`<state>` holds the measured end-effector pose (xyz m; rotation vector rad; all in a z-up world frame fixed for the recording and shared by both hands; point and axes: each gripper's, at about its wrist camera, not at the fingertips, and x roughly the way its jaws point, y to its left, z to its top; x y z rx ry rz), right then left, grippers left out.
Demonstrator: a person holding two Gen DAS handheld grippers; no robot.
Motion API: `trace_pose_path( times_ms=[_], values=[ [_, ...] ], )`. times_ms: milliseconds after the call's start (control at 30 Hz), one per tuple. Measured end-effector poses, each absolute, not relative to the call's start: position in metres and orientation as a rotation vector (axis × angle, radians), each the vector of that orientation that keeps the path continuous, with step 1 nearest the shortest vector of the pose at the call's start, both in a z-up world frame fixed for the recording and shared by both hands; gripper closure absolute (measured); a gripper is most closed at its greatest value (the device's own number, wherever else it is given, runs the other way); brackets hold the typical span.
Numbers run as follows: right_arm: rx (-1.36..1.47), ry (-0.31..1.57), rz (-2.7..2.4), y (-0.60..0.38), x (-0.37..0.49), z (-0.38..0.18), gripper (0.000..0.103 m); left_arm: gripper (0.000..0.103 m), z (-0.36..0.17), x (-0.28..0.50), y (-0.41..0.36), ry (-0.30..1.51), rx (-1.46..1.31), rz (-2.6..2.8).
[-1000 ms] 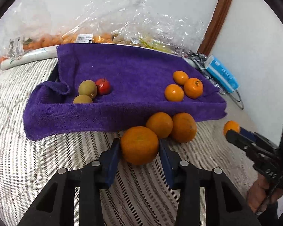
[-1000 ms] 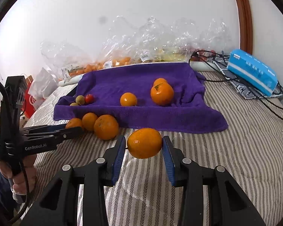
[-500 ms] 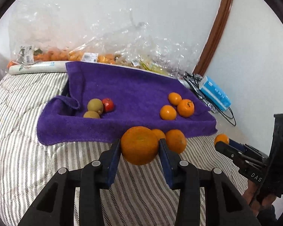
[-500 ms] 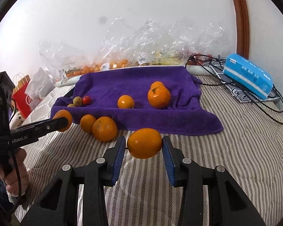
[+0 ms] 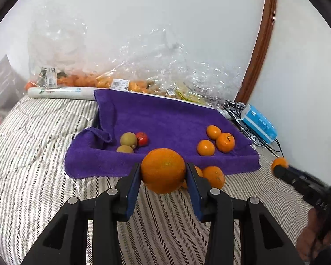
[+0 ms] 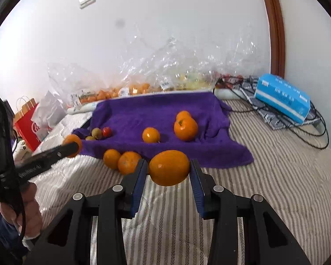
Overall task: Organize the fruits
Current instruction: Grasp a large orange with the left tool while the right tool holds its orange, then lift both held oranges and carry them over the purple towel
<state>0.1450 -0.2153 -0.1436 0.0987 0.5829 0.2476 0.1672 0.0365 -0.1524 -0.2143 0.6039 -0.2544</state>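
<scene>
Oranges (image 5: 163, 170) (image 6: 169, 167) sit clamped in both jaws; two loose oranges (image 6: 121, 161) lie before the purple towel (image 5: 165, 121), perhaps touching.

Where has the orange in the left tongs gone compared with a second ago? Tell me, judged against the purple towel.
Yes, it moved up. The orange in the left tongs sat below the purple towel's front edge a second ago; now it overlaps that edge, clear of the striped bedcover.
</scene>
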Motion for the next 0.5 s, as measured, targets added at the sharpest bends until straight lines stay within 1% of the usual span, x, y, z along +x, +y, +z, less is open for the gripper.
trace_pose_path(
  times_ms=[267,500],
  values=[
    [0.078,0.530,0.240,-0.215,0.141,-0.111,0.064,0.065,-0.148,0.171,0.046,0.604,-0.252,-0.225],
    [0.059,0.525,0.253,-0.210,0.150,-0.104,0.064,0.065,-0.138,0.174,0.060,0.608,-0.311,-0.208]
  ],
)
